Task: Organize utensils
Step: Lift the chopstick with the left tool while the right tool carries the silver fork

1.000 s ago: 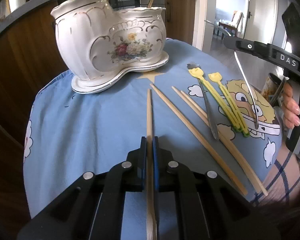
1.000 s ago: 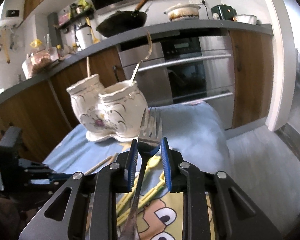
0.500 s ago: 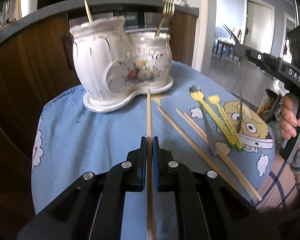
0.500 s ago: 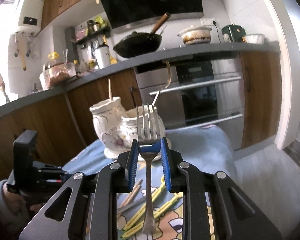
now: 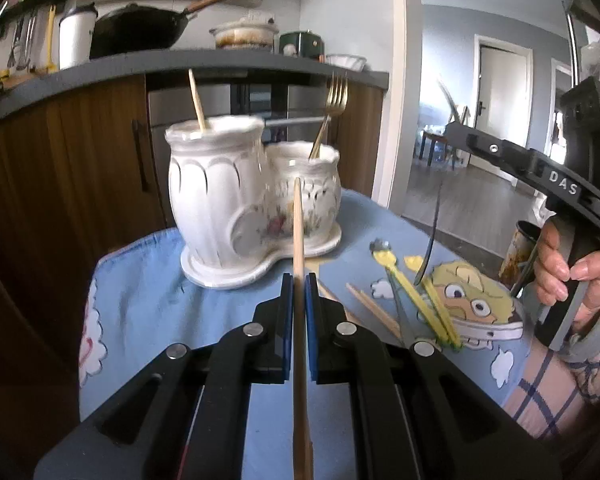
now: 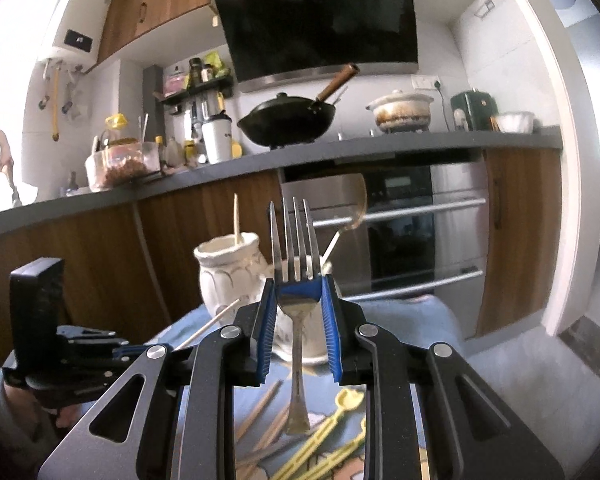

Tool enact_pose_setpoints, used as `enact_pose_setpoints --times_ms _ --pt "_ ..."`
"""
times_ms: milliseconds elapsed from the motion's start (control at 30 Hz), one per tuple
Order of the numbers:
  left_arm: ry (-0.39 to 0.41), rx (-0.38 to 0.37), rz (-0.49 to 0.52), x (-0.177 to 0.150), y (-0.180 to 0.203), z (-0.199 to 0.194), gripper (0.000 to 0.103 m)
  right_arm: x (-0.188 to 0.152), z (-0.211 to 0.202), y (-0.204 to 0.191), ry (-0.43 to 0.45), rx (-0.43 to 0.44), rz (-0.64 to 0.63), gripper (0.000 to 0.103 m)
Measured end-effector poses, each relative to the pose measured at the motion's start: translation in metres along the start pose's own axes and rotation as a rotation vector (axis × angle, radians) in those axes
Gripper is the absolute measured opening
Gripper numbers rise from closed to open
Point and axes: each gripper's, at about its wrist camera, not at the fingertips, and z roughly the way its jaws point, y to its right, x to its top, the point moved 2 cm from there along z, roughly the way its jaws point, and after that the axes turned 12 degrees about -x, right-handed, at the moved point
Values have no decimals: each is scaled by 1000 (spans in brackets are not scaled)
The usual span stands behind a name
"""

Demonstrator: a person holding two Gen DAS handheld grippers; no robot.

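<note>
Chopstick [image 5: 299, 264] pinched between the pressed-together pads of the left gripper [image 5: 295, 300], lying along the finger axis with its tip aimed at the ceramic holder [image 5: 220, 204], probably so it can slide straight into an opening. Silver fork [image 6: 294, 280] clamped at its neck by the right gripper [image 6: 298, 312], tines up, handle hanging below the pads over the table; gripping near the head likely lets the handle go in first. A hand [image 5: 568, 272] wraps the right tool's grip in the left view.

Just past the tools, on the blue cartoon cloth [image 5: 152, 292]: loose chopsticks [image 5: 374, 310], two yellow plastic picks [image 5: 416, 300] and a dark-handled utensil [image 5: 396, 304] between them, all flat and unsorted.

Farther back, holder stands on its own white base, two joined pots. Taller pot has one chopstick [image 5: 197, 100] standing in it; shorter pot has a gold fork [image 5: 332, 108]. Judgement: sorting by type, so held chopstick goes to the taller pot, held fork to the shorter.

Behind: wood cabinets, oven, counter with wok [image 6: 288, 114].
</note>
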Motion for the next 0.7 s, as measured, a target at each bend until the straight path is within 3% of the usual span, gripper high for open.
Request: enact_pose_setpoints --times_ms 267,700 --pt "112 -23 9 31 -5 -17 6 28 18 -12 19 15 9 23" --pt "286 -18 -7 118 -44 -25 6 85 64 -20 99 18 9 23"
